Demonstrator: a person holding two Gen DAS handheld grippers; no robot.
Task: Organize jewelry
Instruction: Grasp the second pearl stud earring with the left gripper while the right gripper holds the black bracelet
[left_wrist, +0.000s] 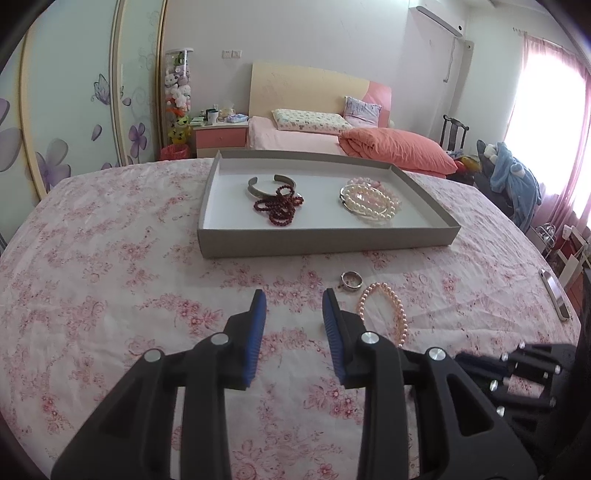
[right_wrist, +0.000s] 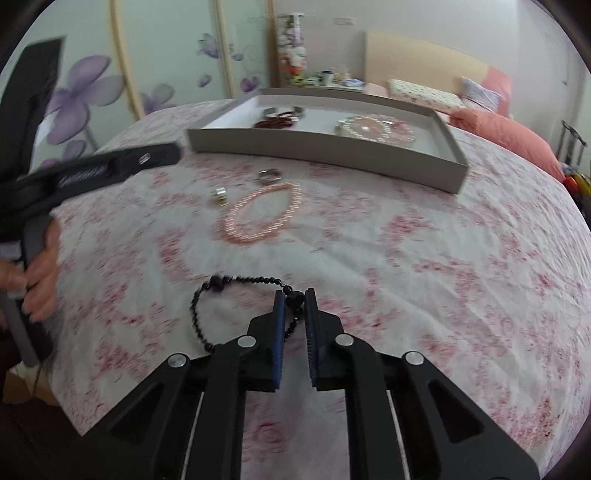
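A grey box tray sits on the floral tablecloth. It holds a silver cuff, a dark red bead string and pearl bracelets. On the cloth lie a silver ring, a pink pearl bracelet and a small silver piece. My left gripper is open and empty, just left of the ring. My right gripper is shut on a black bead necklace, which trails left on the cloth.
A phone lies near the table's right edge. The left gripper's body and the hand holding it show at the left of the right wrist view. A bed and wardrobe stand behind the table.
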